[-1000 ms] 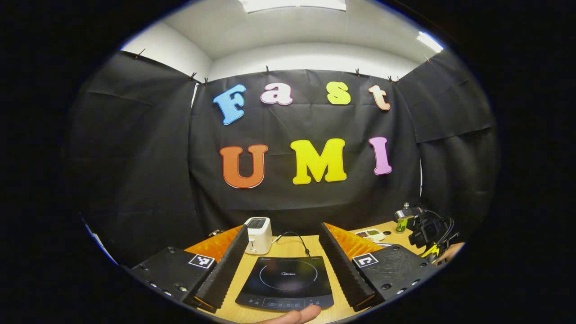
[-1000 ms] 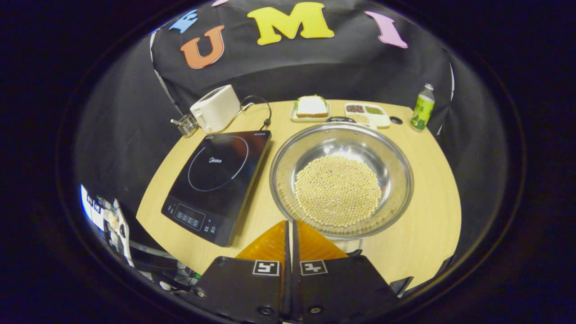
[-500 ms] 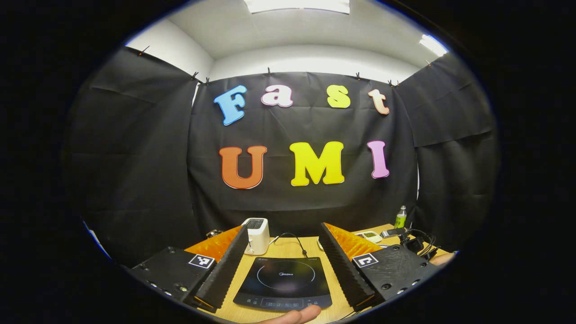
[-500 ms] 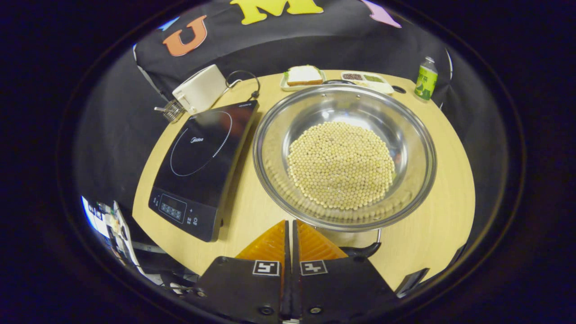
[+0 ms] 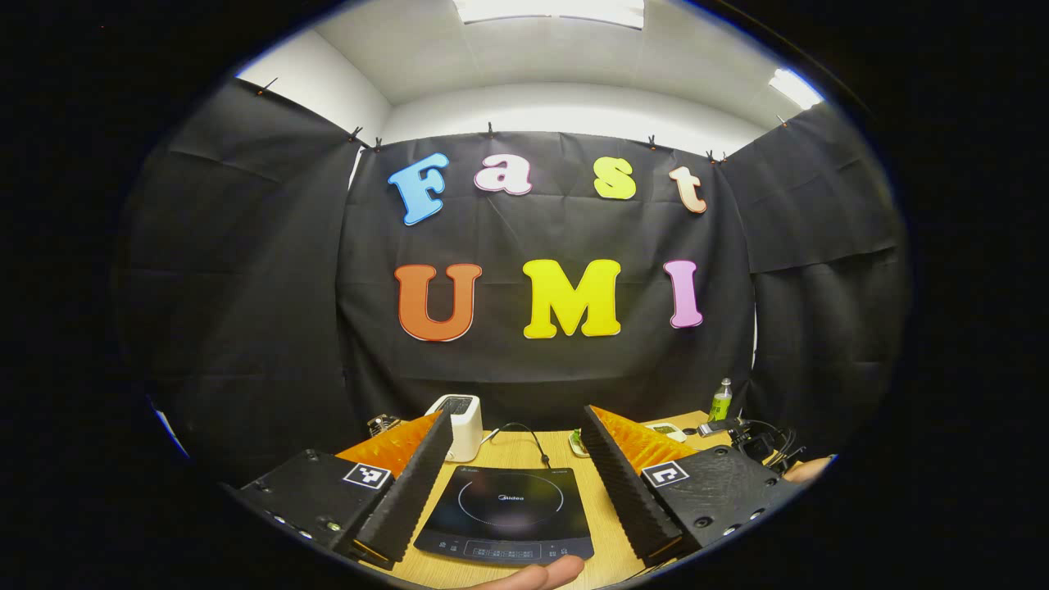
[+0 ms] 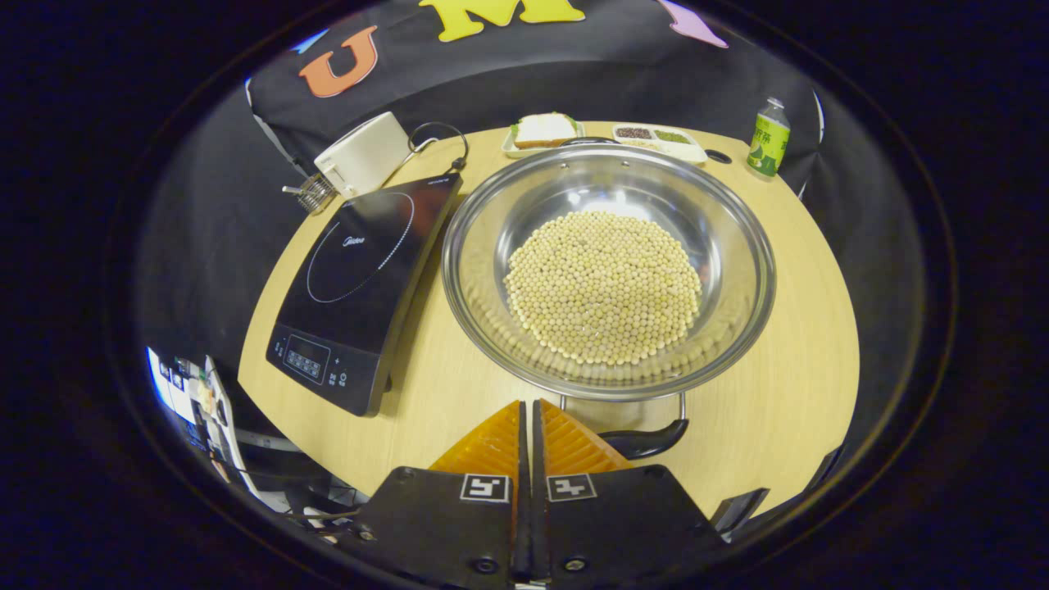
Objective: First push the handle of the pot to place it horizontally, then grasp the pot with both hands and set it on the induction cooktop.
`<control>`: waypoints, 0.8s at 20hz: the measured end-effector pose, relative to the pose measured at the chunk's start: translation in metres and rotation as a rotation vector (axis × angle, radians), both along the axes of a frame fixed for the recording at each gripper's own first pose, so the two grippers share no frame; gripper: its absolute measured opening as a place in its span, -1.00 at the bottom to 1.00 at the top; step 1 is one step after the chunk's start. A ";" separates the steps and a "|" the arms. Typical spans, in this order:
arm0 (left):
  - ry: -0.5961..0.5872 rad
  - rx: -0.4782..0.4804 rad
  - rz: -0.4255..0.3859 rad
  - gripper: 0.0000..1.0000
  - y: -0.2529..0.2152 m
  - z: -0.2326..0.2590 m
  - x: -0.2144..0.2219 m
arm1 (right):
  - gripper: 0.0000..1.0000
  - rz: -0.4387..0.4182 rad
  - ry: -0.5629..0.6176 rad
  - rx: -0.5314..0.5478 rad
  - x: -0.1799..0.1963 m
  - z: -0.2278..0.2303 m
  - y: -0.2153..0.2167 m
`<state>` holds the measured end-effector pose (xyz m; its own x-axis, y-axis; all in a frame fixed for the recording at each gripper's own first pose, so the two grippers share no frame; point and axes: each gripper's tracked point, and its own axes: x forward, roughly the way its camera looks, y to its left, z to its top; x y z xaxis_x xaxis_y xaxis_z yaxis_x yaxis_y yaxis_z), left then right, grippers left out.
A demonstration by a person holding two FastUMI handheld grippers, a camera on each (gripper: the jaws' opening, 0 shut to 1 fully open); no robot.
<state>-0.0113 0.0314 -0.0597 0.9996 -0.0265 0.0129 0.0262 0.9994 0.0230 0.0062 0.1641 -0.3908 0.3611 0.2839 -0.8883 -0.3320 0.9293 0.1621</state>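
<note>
A wide steel pot (image 6: 608, 270) full of pale beans sits on the round wooden table, right of the black induction cooktop (image 6: 361, 287). Its dark near handle (image 6: 643, 442) points toward me, just right of my right gripper (image 6: 526, 407), which is shut with nothing between its fingers. In the left gripper view, my left gripper (image 5: 516, 434) stands open above the near table edge, the cooktop (image 5: 508, 515) lying between its fingers. The other gripper's cabled body (image 5: 758, 442) shows at the far right there.
A white toaster (image 6: 363, 153) with its cord stands behind the cooktop. A plate with a sandwich (image 6: 541, 131), a tray of small foods (image 6: 656, 138) and a green bottle (image 6: 767, 138) line the far table edge. A fingertip (image 5: 533, 574) shows at the bottom.
My right gripper dropped closer to the pot over the last second, then eased back, so the near handle now shows fully. The left gripper view drifted slightly; the other gripper moved lower.
</note>
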 end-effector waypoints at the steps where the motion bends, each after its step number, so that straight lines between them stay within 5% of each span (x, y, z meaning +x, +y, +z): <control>1: 0.000 -0.003 -0.001 0.91 0.000 0.000 0.000 | -0.96 0.000 0.001 -0.005 0.000 -0.001 -0.004; 16: -0.001 -0.024 -0.001 0.91 0.002 0.006 -0.009 | -0.93 -0.042 -0.039 -0.043 0.028 -0.009 -0.071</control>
